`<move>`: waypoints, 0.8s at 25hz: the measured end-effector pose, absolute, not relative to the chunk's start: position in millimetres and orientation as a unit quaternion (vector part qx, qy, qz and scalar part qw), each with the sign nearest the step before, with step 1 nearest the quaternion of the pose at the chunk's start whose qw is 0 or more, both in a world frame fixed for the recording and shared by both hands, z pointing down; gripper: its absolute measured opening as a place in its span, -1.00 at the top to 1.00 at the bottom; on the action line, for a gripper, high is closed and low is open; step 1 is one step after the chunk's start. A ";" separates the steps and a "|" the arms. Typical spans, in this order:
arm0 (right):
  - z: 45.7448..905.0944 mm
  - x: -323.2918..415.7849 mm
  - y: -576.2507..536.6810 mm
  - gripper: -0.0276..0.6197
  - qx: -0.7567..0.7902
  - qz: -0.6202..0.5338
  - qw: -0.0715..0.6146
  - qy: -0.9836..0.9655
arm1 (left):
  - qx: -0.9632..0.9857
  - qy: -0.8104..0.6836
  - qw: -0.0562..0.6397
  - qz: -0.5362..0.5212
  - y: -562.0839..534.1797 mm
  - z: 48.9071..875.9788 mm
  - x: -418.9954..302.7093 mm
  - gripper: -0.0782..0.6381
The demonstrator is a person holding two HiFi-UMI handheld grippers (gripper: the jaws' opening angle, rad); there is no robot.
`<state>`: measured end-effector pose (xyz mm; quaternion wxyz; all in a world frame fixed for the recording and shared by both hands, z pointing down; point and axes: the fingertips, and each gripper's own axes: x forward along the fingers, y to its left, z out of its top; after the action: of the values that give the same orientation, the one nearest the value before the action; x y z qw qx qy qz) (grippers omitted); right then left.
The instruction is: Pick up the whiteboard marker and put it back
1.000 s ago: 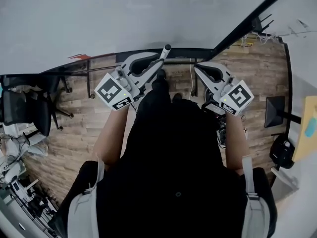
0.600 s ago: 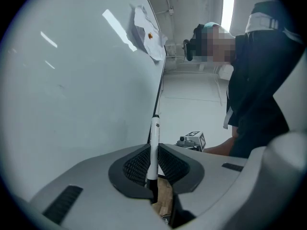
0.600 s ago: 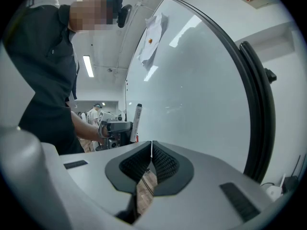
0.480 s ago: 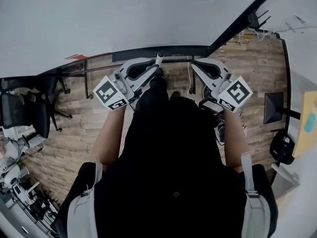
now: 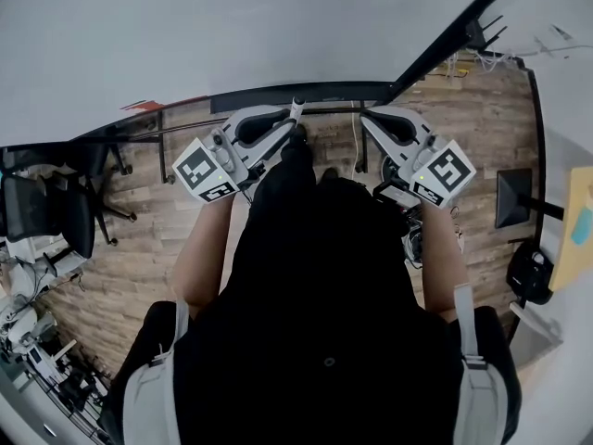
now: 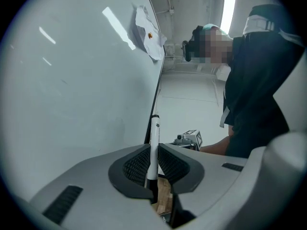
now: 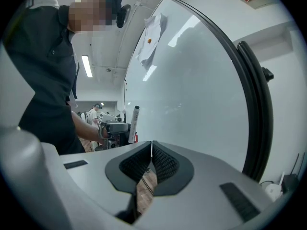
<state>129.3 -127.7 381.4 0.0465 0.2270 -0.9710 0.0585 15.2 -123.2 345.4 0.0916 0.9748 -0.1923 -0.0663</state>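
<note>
A white marker (image 6: 154, 143) with a dark tip is gripped between the ribbed pads of the left gripper (image 6: 153, 163), whose jaws are closed on its barrel. In the left gripper view the marker stands upright between the pads, and its upper end rises above them beside the dark frame edge of the whiteboard (image 6: 72, 80). In the head view the marker (image 5: 296, 111) is seen sticking out of the left gripper (image 5: 283, 133) toward the black ledge (image 5: 324, 93) along the bottom of the whiteboard (image 5: 232, 26). Whether the tip touches the ledge or the board cannot be told.

The jaws of the right gripper (image 7: 151, 151) are closed together with nothing between them. In the head view the right gripper (image 5: 371, 120) is held beside the left one, near the same ledge but apart from it. From the right gripper view, the left gripper (image 7: 113, 128) and the marker (image 7: 134, 123) are seen close to the whiteboard (image 7: 192, 80).

A crumpled sheet of paper (image 6: 149, 30) is fixed high on the board. A wooden floor (image 5: 139, 239) lies below the person's dark clothing.
</note>
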 end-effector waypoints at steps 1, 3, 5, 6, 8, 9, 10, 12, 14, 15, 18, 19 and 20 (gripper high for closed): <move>381.9 129.6 -127.4 0.85 0.227 0.059 0.047 -0.971 | 0.975 -0.191 0.090 -0.065 -122.7 344.9 15.9 0.60; 382.4 129.4 -127.2 0.85 0.227 0.059 0.047 -0.971 | 0.976 -0.188 0.090 -0.067 -121.9 343.5 16.3 0.60; 382.3 128.7 -127.1 0.85 0.226 0.059 0.046 -0.971 | 0.976 -0.187 0.090 -0.067 -121.9 342.5 16.4 0.60; 382.1 127.9 -127.0 0.85 0.225 0.059 0.046 -0.971 | 0.976 -0.187 0.090 -0.066 -122.0 342.3 16.5 0.60; 382.2 125.4 -126.2 0.85 0.222 0.059 0.045 -0.972 | 0.976 -0.186 0.090 -0.064 -121.4 342.0 16.4 0.60; 382.7 123.9 -125.5 0.85 0.221 0.059 0.046 -0.972 | 0.977 -0.185 0.090 -0.064 -120.7 342.0 15.9 0.60; 383.6 122.6 -124.8 0.85 0.220 0.060 0.047 -0.973 | 0.977 -0.184 0.090 -0.064 -120.1 341.9 15.1 0.60; 384.8 121.4 -124.3 0.85 0.220 0.060 0.048 -0.973 | 0.976 -0.184 0.092 -0.067 -119.6 342.1 13.5 0.60; 384.6 121.6 -124.5 0.85 0.219 0.060 0.047 -0.973 | 0.976 -0.186 0.094 -0.067 -119.5 342.4 12.3 0.60; 384.3 121.8 -124.8 0.85 0.219 0.060 0.046 -0.973 | 0.975 -0.188 0.094 -0.067 -119.4 342.1 11.7 0.60; 384.4 121.7 -125.0 0.85 0.218 0.060 0.045 -0.973 | 0.975 -0.192 0.090 -0.066 -119.7 339.7 10.1 0.60; 384.9 121.0 -124.8 0.85 0.217 0.060 0.046 -0.973 | 0.975 -0.193 0.088 -0.067 -119.8 338.6 9.1 0.60; 385.5 120.2 -124.4 0.85 0.216 0.061 0.046 -0.973 | 0.975 -0.195 0.087 -0.068 -120.0 337.1 7.8 0.60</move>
<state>120.2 -124.4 385.5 0.0460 0.2164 -0.9733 0.0606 7.8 -120.0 337.1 0.0865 0.9745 -0.1954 -0.0681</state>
